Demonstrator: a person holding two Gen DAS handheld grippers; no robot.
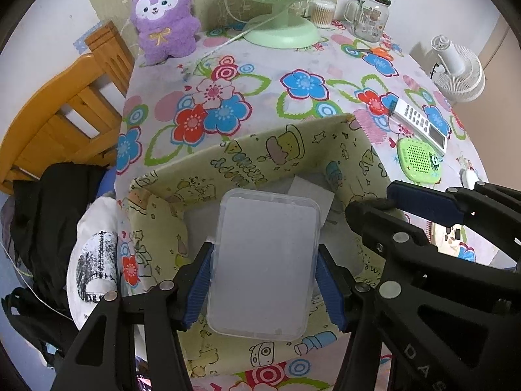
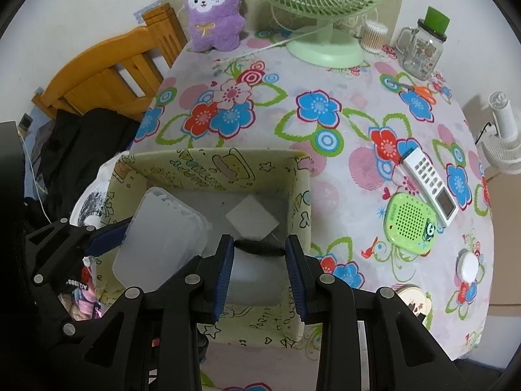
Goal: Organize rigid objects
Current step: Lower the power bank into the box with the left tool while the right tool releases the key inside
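A clear plastic box [image 1: 263, 267] is held between the blue pads of my left gripper [image 1: 263, 280], over the open yellow-green cartoon-print storage bin [image 1: 234, 159]. The same box [image 2: 162, 241] shows at the bin's left side in the right wrist view, with the bin [image 2: 211, 166] below. My right gripper [image 2: 260, 273] is shut on a pale object with a dark top band [image 2: 257, 270], held over the bin's near part. The right gripper [image 1: 374, 205] also shows at the right in the left wrist view. A white flat piece [image 2: 250, 218] lies on the bin's floor.
On the flowered tablecloth [image 2: 342, 130] lie a white remote [image 2: 429, 182], a green speaker-like device [image 2: 410, 223] and a small white round item [image 2: 469, 265]. At the back stand a green fan [image 2: 325, 45], a purple plush [image 2: 213, 9], a glass jar [image 2: 420, 49]. A wooden chair [image 2: 107, 75] stands left.
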